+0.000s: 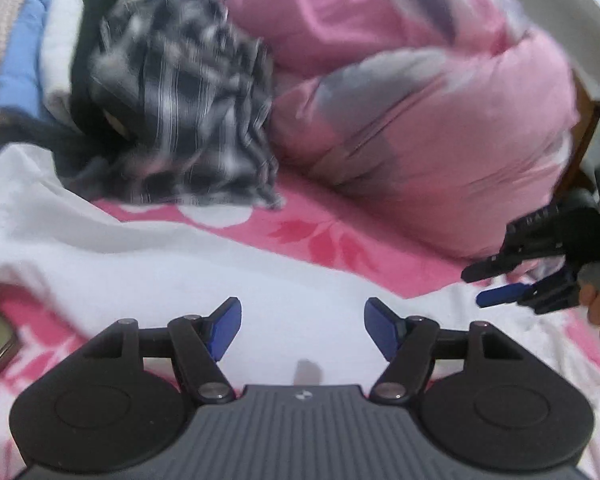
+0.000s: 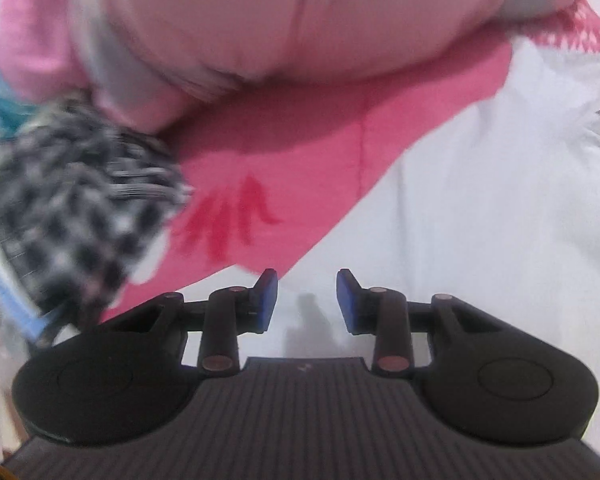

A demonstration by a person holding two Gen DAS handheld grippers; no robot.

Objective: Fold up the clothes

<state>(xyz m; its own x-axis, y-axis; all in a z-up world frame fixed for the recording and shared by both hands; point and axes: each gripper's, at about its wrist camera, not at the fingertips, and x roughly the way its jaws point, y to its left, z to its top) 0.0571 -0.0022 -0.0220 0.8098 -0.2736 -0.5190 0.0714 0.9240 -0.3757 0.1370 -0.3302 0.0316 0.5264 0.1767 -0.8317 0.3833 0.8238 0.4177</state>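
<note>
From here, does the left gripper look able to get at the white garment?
Probably yes: the left gripper hangs open right over the white garment, nothing between them; the right gripper stands off to the side.

Both wrist views close, angled down, sharing white garment [image 1: 180,264], checked cloth [image 2: 72,208], pink duvet [image 1: 440,120].

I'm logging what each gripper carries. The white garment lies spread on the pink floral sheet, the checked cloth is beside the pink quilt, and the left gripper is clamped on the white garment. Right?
Not quite. The left gripper is open with nothing between its fingers; the white garment merely lies beneath it, as the left wrist view shows. The rest stands.
</note>
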